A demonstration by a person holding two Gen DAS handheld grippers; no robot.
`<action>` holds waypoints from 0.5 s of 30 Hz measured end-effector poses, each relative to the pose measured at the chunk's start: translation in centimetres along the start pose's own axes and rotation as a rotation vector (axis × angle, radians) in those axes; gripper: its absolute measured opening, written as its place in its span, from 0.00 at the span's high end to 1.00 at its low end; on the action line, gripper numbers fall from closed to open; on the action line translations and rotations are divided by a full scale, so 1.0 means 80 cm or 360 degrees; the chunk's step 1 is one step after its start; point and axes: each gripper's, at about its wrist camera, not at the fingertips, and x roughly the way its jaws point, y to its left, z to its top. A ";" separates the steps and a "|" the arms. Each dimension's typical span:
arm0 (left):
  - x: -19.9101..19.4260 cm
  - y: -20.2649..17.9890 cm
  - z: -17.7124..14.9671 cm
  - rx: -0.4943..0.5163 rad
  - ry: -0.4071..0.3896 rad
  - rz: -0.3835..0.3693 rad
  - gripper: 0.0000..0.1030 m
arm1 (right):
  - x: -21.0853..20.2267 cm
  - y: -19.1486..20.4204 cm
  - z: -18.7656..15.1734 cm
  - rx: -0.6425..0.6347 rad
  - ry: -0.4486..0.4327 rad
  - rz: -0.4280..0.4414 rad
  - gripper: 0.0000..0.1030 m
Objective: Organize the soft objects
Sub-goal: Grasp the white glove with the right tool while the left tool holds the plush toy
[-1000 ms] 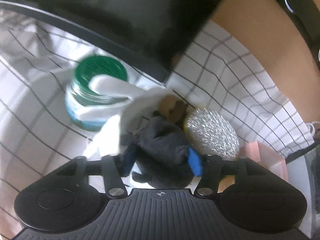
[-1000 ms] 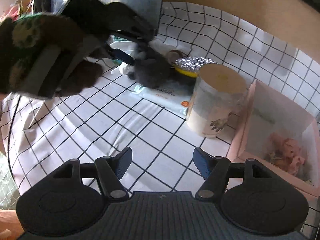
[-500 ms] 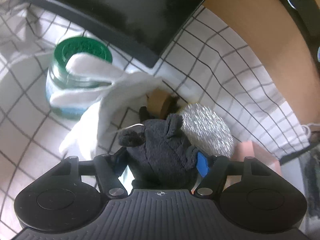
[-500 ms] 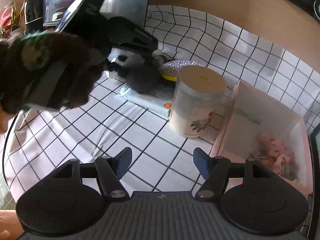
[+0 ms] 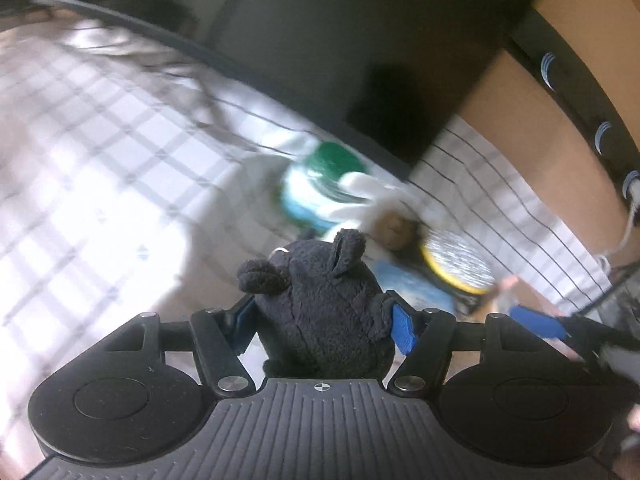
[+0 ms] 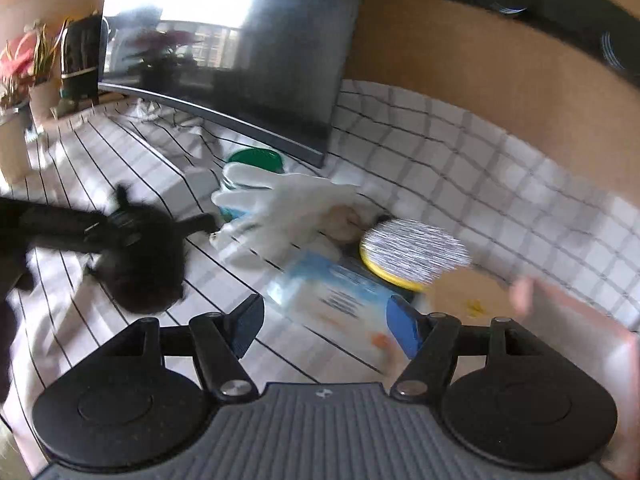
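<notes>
**Item: black plush toy, held in the left gripper, off the cloth**

- Black plush toy (image 5: 320,312): small, fuzzy, with round ears. Location: between the blue pads of the left gripper (image 5: 324,326), which pinch its body from both sides. The right wrist view shows it clear of the checked tablecloth (image 6: 460,160), at the left of the clutter.
- Right gripper (image 6: 326,326): jaws spread, nothing between them. It hovers over the blue-and-white packet (image 6: 336,292).
- White glove (image 6: 280,208): limp, draped against the green-lidded jar (image 6: 256,160). A soft item not yet collected.
- Scouring pad (image 6: 416,254): silver mesh top, yellow rim, just beside the packet.
- Pink box (image 6: 580,320): at the right edge, blurred; contents cannot be told here. Likely the bin for soft things.
- Dark monitor (image 6: 280,60): stands behind the jar.

Handling notes, as judgement: the step in hand appears to be carrying the toy to its bin. The plush compresses easily, so the pinch should stay across the body, not on an ear, lest it slip out. Carry it high enough to clear the jar and scouring pad. Release only once it is inside the box walls. The free gripper is best placed to take the glove next, pinching a thick fold away from the jar.
</notes>
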 end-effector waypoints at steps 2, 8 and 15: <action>-0.011 0.016 -0.004 -0.0042 -0.0013 0.0033 0.31 | 0.027 0.016 0.013 0.0013 -0.0011 0.0039 0.34; -0.045 0.055 -0.023 -0.0147 -0.0005 0.0112 0.31 | 0.103 0.068 0.035 -0.0074 -0.0023 0.0036 0.34; -0.064 0.062 -0.028 -0.0153 -0.0027 0.0127 0.31 | 0.169 0.073 0.052 -0.0123 0.0080 -0.0078 0.64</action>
